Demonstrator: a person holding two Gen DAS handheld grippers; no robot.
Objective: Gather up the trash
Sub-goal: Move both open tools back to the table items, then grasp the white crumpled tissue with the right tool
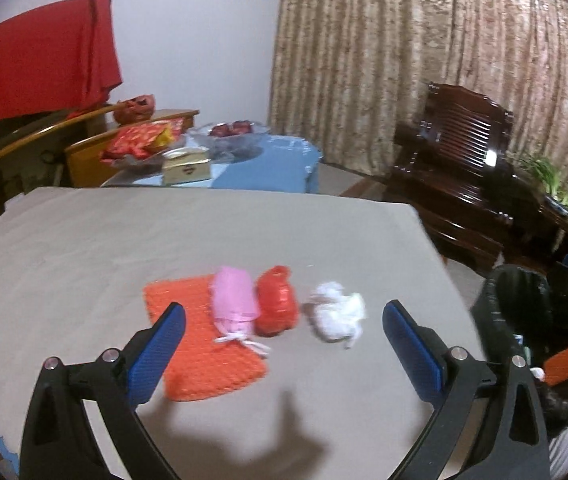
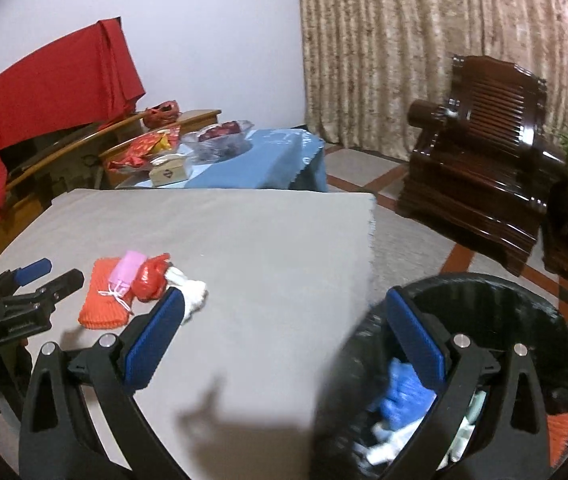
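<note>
The left gripper (image 1: 284,344) hangs above the near part of the grey table (image 1: 84,248) with its blue-padded fingers (image 1: 156,354) spread wide and nothing between them; its shadow falls on the cloth just below. Straight ahead of it, in a row on the table, lie four pieces of trash: an orange mesh sheet (image 1: 200,364) flat on the cloth, a pink drawstring pouch (image 1: 233,300) resting on the sheet's far right part, a crumpled red plastic bag (image 1: 277,307) touching the pouch's right side, and a white crumpled wad (image 1: 338,315) just beside the red bag. The right gripper (image 2: 284,340) is also wide apart and empty, held over the table's right edge so that its left finger (image 2: 154,346) stands above the cloth near the white wad and its right finger (image 2: 414,342) above the black-lined trash bin (image 2: 524,312) that stands on the floor just beside the table. Inside the bin lie a blue crumpled bag (image 2: 402,396) and some pale scraps. Beyond the grey table stands a blue-covered table (image 1: 276,164) bearing red packets (image 1: 140,140), a small box and a clear bowl. A red cloth (image 1: 40,72) hangs at the left, a dark wooden armchair (image 2: 480,160) at the right, with a patterned curtain (image 1: 424,60) behind.
</note>
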